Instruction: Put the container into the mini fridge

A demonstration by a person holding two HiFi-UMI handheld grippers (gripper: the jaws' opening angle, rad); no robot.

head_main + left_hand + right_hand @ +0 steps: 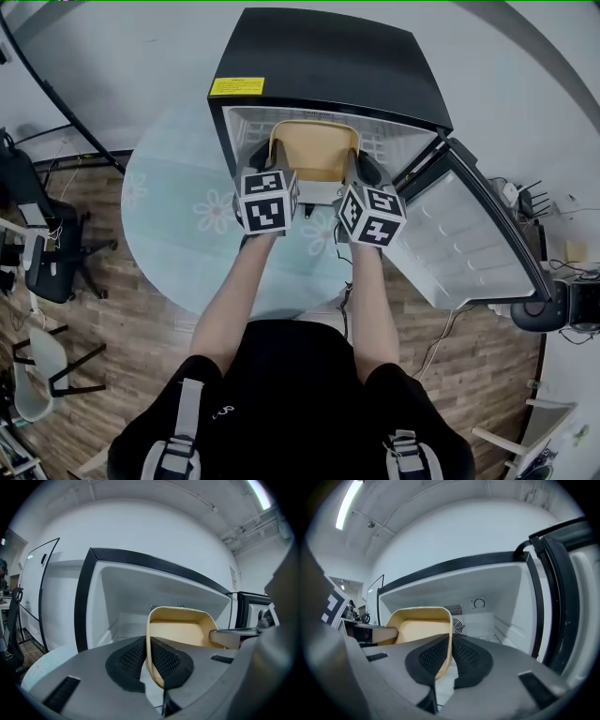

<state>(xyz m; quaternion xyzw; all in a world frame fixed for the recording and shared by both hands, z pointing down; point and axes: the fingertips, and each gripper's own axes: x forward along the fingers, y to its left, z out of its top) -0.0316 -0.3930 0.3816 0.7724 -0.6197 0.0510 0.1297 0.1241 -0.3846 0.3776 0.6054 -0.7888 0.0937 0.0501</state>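
A beige open-topped container [313,148] hangs at the mouth of the black mini fridge [323,67], held between both grippers. My left gripper [265,200] is shut on the container's left wall [149,653], pads on either side of the rim. On the other side, my right gripper [371,214] is shut on its right wall [449,645]. In the left gripper view the right gripper's jaw [232,635] shows across the container [180,630]. The fridge's white interior [487,620] lies just beyond the container [419,627].
The fridge door [473,234] stands open to the right, its white inner shelves facing me. The fridge sits on a round glass table [178,197] with flower prints. Chairs [42,258] stand on the wooden floor at the left, cables and gear at the right.
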